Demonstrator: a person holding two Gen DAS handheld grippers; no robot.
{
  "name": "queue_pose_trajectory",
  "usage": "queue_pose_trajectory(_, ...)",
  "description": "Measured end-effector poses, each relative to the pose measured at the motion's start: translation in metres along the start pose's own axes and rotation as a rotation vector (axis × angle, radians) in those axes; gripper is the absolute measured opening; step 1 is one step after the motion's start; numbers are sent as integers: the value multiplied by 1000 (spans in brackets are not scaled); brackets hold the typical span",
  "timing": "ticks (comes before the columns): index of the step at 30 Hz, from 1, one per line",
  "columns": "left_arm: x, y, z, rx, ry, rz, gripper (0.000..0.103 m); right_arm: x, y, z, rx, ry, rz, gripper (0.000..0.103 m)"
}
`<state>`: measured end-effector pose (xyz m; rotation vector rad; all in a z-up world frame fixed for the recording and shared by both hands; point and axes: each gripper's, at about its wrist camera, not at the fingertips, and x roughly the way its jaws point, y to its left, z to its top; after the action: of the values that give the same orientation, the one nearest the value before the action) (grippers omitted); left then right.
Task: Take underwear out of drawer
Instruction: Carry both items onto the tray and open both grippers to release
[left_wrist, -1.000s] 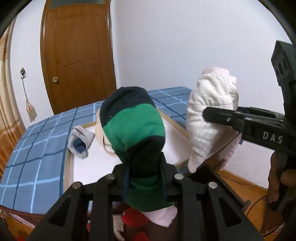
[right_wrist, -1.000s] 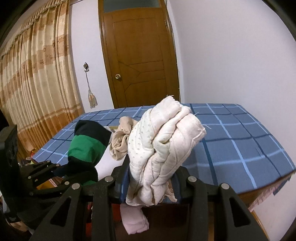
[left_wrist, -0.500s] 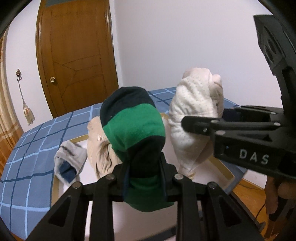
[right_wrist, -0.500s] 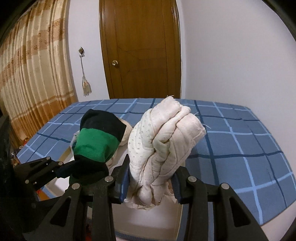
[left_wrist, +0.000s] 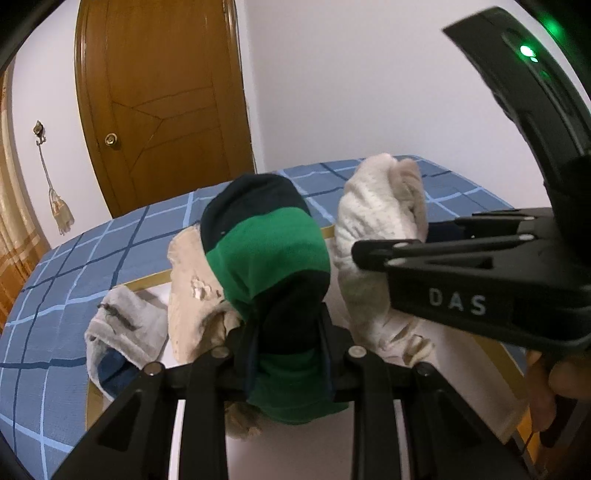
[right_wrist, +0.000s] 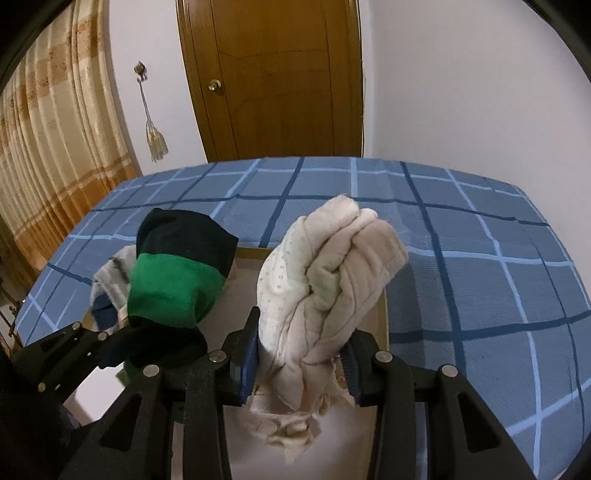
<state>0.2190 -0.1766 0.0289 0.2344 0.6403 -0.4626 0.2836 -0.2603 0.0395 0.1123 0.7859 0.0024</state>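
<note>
Left gripper (left_wrist: 286, 343) clamped narrow on rolled green-and-navy underwear (left_wrist: 269, 258), held above white tray (left_wrist: 147, 284) on blue checked bedspread (right_wrist: 480, 295). Right gripper (right_wrist: 299, 354) clamped wider on cream dotted underwear bundle (right_wrist: 328, 288), also above tray. 2 more garments, beige (left_wrist: 188, 280) and grey (left_wrist: 125, 328), lie at tray's left edge.

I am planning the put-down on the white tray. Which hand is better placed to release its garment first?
Probably the right. The right tool holds the cream garment over bare white tray. The left tool holds its green garment above the beige and grey pieces already lying there.
</note>
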Motion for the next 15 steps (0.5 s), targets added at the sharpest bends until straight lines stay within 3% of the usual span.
queue_pose_trajectory(10, 25, 3, 8, -21, 88, 35, 26, 40, -6, 18, 60, 84, 31, 42)
queue_pose_trajectory(14, 30, 0, 8, -16, 110, 56, 37, 46, -2, 21, 45, 87, 29, 44)
queue_pose_trajectory(15, 31, 0, 8, -35, 119, 47, 48, 47, -1, 20, 39, 88, 30, 45)
